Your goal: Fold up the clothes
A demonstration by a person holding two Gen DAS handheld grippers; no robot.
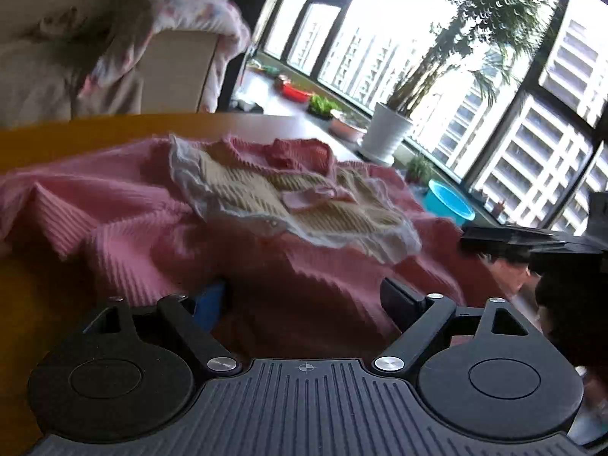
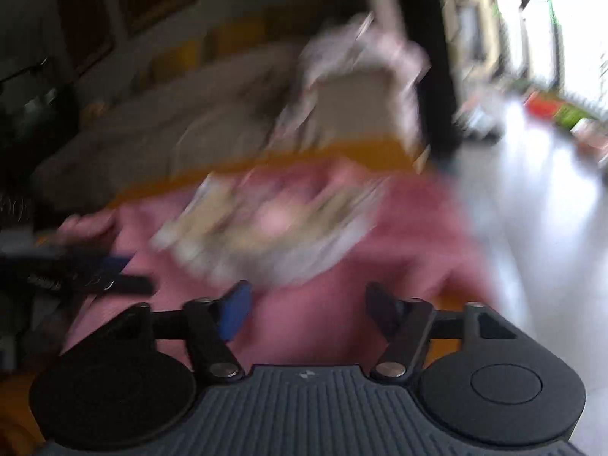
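A pink ribbed sweater (image 1: pixel 133 220) lies rumpled on a yellow table (image 1: pixel 57 136), its cream knit front panel with a white lace edge (image 1: pixel 266 197) facing up. My left gripper (image 1: pixel 307 300) stands open low over the sweater's near edge, and pink cloth lies between its fingers without being pinched. The right wrist view is blurred. It shows the same sweater (image 2: pixel 399 235), with my right gripper (image 2: pixel 307 311) open just above it. The other gripper's black fingers (image 1: pixel 513 243) reach in from the right in the left wrist view.
Behind the table stands a beige sofa with a floral garment (image 1: pixel 190 11) draped over it. To the right, a window ledge carries a white plant pot (image 1: pixel 387 129), small plants and a blue basin (image 1: pixel 448 201). A pale floor (image 2: pixel 532 190) lies beyond the table's right side.
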